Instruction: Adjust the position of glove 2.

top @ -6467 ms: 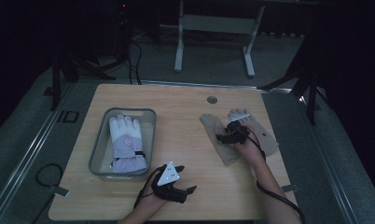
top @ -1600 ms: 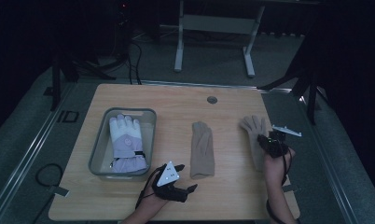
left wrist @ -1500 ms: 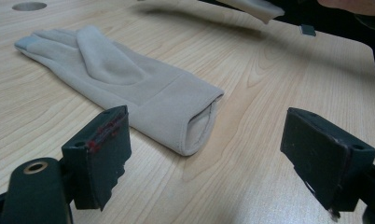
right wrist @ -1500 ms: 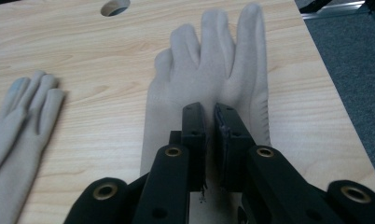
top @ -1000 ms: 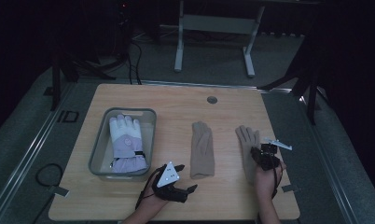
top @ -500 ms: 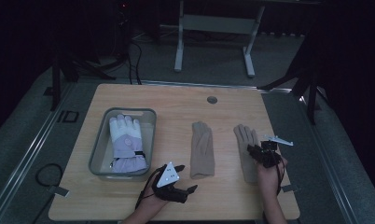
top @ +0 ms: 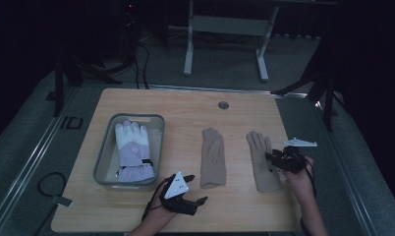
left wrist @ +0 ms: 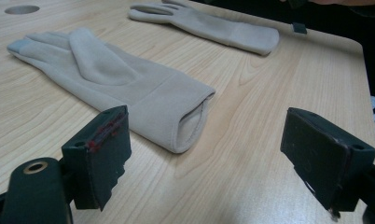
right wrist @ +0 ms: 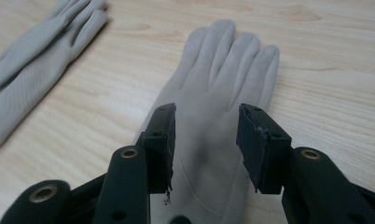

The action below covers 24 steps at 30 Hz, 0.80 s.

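Observation:
Two beige gloves lie flat, fingers pointing away, side by side on the wooden table. The middle glove has its open cuff just ahead of my left gripper, which rests open near the front edge with nothing between its jaws. The right glove lies under my right gripper. Its jaws stand apart over the glove's palm, open, and hold nothing. The right glove also lies farther off in the left gripper view, and the middle glove at the left of the right gripper view.
A grey tray at the table's left holds a white and lavender padded glove. A round cable hole sits near the far edge. Beyond the table stands a desk frame; a cable lies on the floor at left.
The two beige gloves, first stacked under the right gripper, now lie apart. The right gripper drew the right glove nearer and slightly left. The left gripper has stayed put.

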Motion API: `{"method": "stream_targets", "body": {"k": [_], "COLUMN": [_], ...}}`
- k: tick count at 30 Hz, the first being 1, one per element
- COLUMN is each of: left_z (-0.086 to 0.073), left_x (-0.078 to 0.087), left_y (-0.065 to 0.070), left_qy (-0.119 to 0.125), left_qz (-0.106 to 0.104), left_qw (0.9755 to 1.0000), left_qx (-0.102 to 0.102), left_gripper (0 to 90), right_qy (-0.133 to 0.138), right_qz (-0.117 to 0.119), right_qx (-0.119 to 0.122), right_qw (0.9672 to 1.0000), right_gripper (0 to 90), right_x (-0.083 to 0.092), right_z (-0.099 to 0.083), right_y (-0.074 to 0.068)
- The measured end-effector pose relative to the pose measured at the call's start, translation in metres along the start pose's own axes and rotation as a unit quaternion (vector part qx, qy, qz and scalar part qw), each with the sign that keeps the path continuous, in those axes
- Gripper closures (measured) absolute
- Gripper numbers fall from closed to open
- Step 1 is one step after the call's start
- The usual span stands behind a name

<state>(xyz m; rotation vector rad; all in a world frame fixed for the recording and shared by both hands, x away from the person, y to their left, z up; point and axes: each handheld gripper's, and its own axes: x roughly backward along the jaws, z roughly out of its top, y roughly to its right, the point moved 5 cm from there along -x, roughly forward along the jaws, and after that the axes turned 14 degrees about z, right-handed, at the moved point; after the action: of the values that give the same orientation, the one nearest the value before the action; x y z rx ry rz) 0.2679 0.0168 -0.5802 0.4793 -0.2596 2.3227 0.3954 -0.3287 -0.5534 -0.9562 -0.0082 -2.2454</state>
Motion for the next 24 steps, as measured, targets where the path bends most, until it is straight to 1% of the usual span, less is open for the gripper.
{"method": "stream_targets", "body": {"k": [1,4,5,6,7,8,10,11,12,13,14,17,19,20,21,22,23,24], "left_z": [0.000,-0.001,-0.001,-0.001,-0.001,-0.001,-0.001,-0.001,-0.001,-0.001,-0.001,-0.001,0.000,0.000,0.000,0.000,0.000,0.000], "left_x": [0.001,0.003,0.003,0.003,0.003,0.004,0.005,0.005,0.006,0.006,0.006,0.007,0.007,0.007,0.007,0.007,0.007,0.007], "left_y": [0.001,0.003,0.003,0.003,0.004,0.004,0.004,0.004,0.004,0.004,0.003,0.003,0.002,0.002,0.002,0.002,0.002,0.002], "left_qy": [0.002,0.004,0.004,0.002,0.003,0.002,0.004,0.004,0.008,0.008,0.009,0.011,0.013,0.013,0.013,0.012,0.012,0.012], "left_qz": [-0.002,-0.002,-0.002,-0.002,-0.003,-0.004,-0.006,-0.006,-0.007,-0.007,-0.008,-0.007,-0.005,-0.006,-0.006,-0.005,-0.005,-0.005], "left_qw": [1.0000,1.0000,1.0000,1.0000,1.0000,1.0000,1.0000,1.0000,0.9999,0.9999,0.9999,0.9999,0.9999,0.9999,0.9999,0.9999,0.9999,0.9999], "left_qx": [-0.001,-0.007,-0.007,-0.008,-0.008,-0.008,-0.005,-0.005,-0.003,-0.003,0.000,0.001,0.003,0.005,0.005,0.007,0.007,0.007], "left_gripper": [15.8,15.8,15.8,15.8,15.7,14.9,14.9,14.8,14.8,14.8,14.3,14.2,13.9,13.9,13.8,13.6,13.5,13.3], "right_qy": [-0.008,-0.021,-0.021,-0.025,-0.032,-0.035,-0.037,-0.037,-0.029,-0.029,-0.020,-0.019,-0.019,-0.014,-0.014,-0.008,-0.008,-0.004], "right_qz": [0.014,0.028,0.028,0.033,0.034,0.037,0.036,0.037,0.037,0.037,0.042,0.037,0.023,0.021,0.021,0.019,0.019,0.010], "right_qx": [0.023,0.044,0.044,0.049,0.054,0.055,0.056,0.052,0.051,0.051,0.038,0.044,0.059,0.055,0.055,0.043,0.043,0.028], "right_qw": [0.9996,0.9984,0.9984,0.9979,0.9975,0.9972,0.9971,0.9973,0.9976,0.9976,0.9982,0.9981,0.9978,0.9982,0.9982,0.9989,0.9989,0.9996], "right_gripper": [55.1,53.1,53.1,52.3,51.9,51.8,51.9,52.4,52.8,52.8,53.7,54.3,57.4,61.4,61.4,76.2,76.2,81.3], "right_x": [0.001,0.000,0.000,-0.001,-0.003,-0.004,-0.007,-0.009,-0.011,-0.011,-0.014,-0.020,-0.022,-0.022,-0.022,-0.022,-0.022,-0.022], "right_z": [-0.003,-0.007,-0.007,-0.008,-0.010,-0.011,-0.014,-0.015,-0.016,-0.016,-0.019,-0.022,-0.024,-0.025,-0.025,-0.025,-0.025,-0.025], "right_y": [0.002,0.002,0.002,0.002,0.001,0.002,0.003,0.005,0.006,0.006,0.009,0.009,0.007,0.005,0.005,0.003,0.003,0.001]}}
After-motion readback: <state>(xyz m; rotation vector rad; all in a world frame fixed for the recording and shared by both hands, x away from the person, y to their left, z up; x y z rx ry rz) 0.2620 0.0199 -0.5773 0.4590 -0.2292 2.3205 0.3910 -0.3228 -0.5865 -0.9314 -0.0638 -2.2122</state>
